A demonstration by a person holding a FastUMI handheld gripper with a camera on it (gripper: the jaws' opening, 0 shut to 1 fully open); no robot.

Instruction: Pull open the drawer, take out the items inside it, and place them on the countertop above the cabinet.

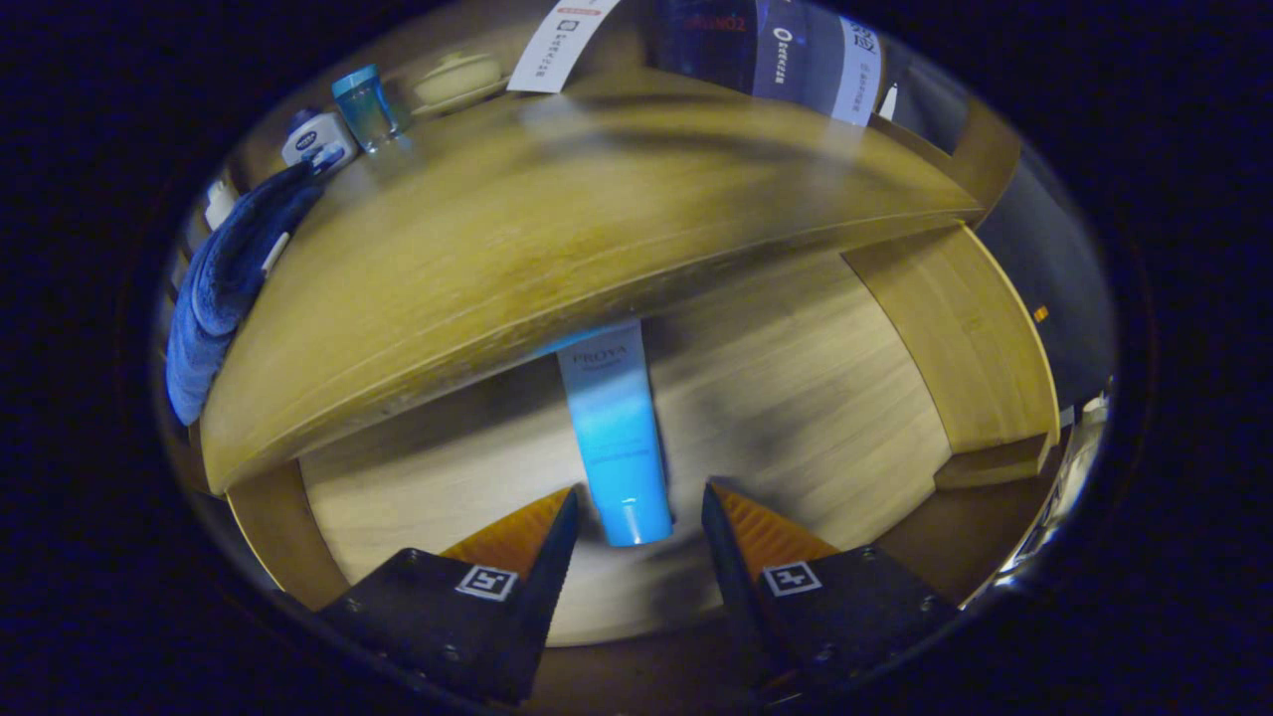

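Wooden bench (557, 239) stretched above an open drawer (796, 398), with a blue towel (224, 288) draped over its far left end. Beyond the towel stood a small white jar (313, 139), a blue cup (366, 104) and a pale dish (457, 80). Inside the drawer lay a blue tube (617, 438), cap end nearest, upper end tucked under the bench. Gripper (636, 517) hovered over the drawer, jaws held wide apart, astride the tube's cap, gripping nothing.
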